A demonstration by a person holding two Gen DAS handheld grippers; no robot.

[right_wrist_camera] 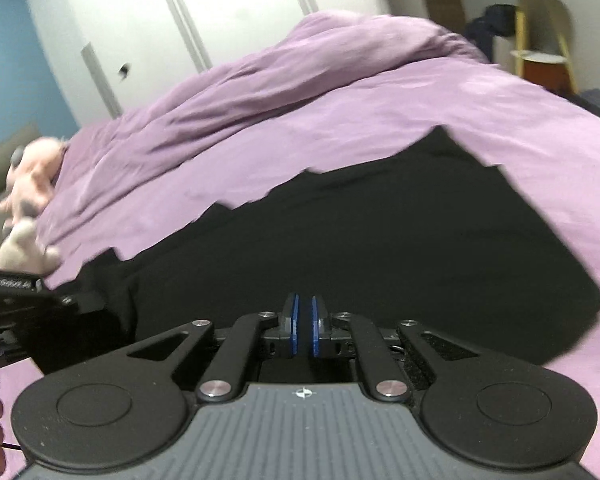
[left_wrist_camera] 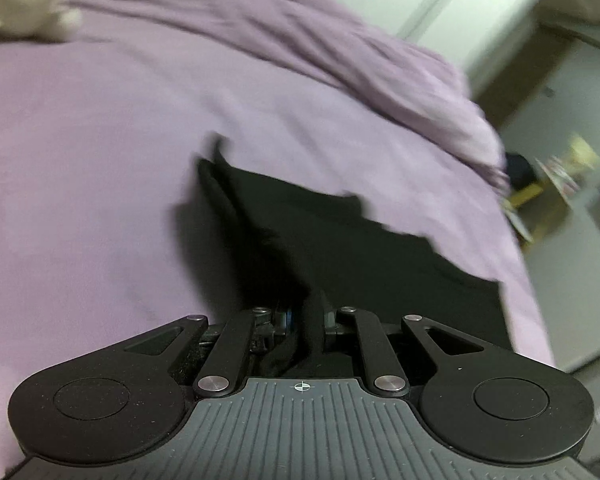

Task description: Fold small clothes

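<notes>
Black fabric garment [right_wrist_camera: 380,240]: spread on purple-sheeted bed [right_wrist_camera: 420,100]. Left tongs [left_wrist_camera: 304,320]: clenched on garment edge. Right tongs [right_wrist_camera: 304,330]: nearly closed, gripping nothing.

A home bedroom: purple-sheeted bed [right_wrist_camera: 380,112], white wardrobe [right_wrist_camera: 220,12], plush toy [right_wrist_camera: 32,184].

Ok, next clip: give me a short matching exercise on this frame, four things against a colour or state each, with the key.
Things:
1. left gripper
2. right gripper
3. bedsheet
4. plush toy

States:
A. purple, lies under the garment
B. pads nearly together, nothing between them
C. pale, sits at the bed's far edge
D. closed on a fold of the black garment

Pairs: 1-D, 2-B, 3-A, 4-C
</notes>
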